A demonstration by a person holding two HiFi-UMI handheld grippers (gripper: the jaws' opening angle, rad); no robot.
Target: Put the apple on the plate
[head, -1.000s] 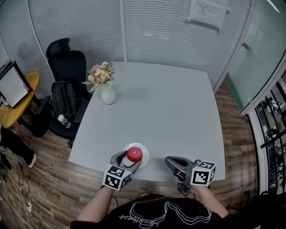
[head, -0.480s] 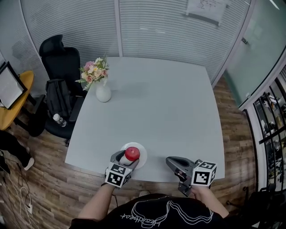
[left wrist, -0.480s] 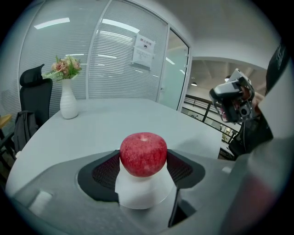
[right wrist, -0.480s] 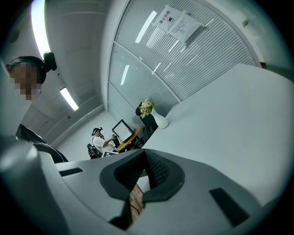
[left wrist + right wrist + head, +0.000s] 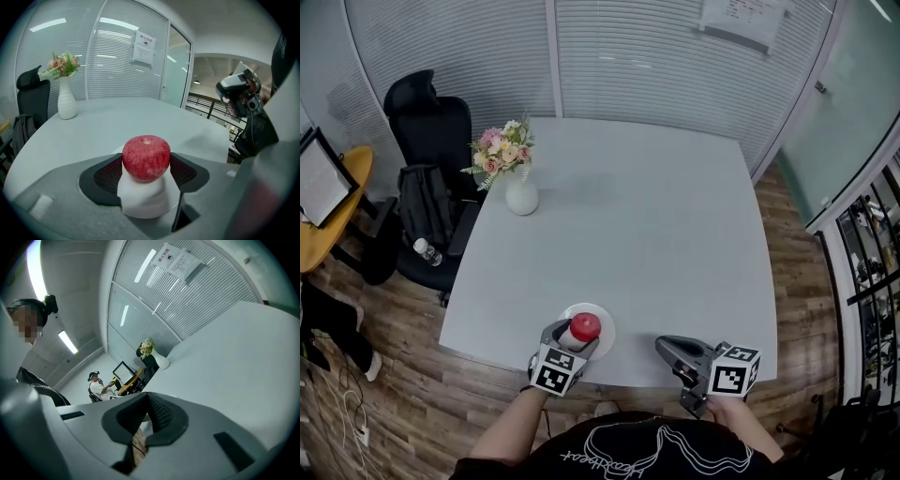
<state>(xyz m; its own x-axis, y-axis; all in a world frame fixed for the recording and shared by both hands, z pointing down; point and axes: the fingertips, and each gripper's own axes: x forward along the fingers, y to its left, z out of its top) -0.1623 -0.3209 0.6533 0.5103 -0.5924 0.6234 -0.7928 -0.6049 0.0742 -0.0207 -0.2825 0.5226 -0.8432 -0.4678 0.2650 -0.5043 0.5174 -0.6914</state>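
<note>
A red apple sits between the pads of my left gripper, which is shut on it. Just beneath it lies the white plate, close to the near edge of the grey table. I cannot tell whether the apple touches the plate. My right gripper hovers at the table's near edge to the right of the plate, jaws together and holding nothing. The left gripper view also catches it raised at the right.
A white vase of flowers stands at the table's far left corner. Left of the table are a black office chair with a bag and a yellow round table. Glass walls with blinds stand behind.
The head view has shifted slightly. Both grippers hold nearly the same places, and the apple stays in the left gripper over the plate.
</note>
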